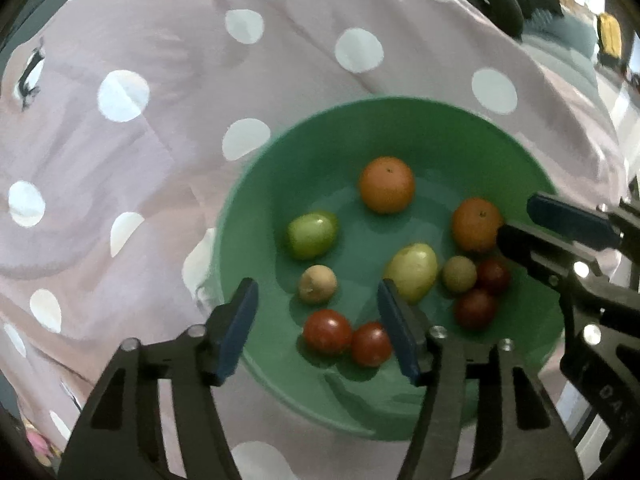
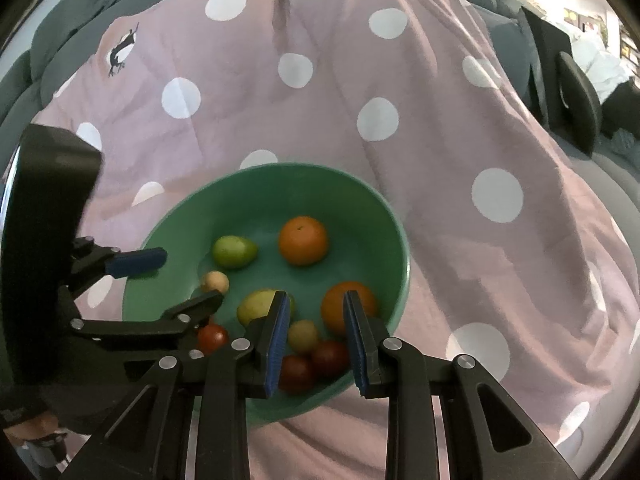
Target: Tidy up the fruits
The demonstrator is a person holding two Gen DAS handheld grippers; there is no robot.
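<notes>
Green bowl [image 1: 516, 152] of fruit on dotted cloth [image 1: 168, 128]; left gripper [image 1: 316, 328] fingers apart, right gripper [image 2: 316, 336] fingers narrowed, empty

I'm looking at a smooth, matt green plastic-looking bowl [image 1: 400, 128] resting on soft, creased pink cloth [image 1: 160, 160]. The tomatoes [image 1: 326, 331] are shining glossy, and my ribbed blue pads [image 2: 280, 336] are looking rubbery.
</notes>
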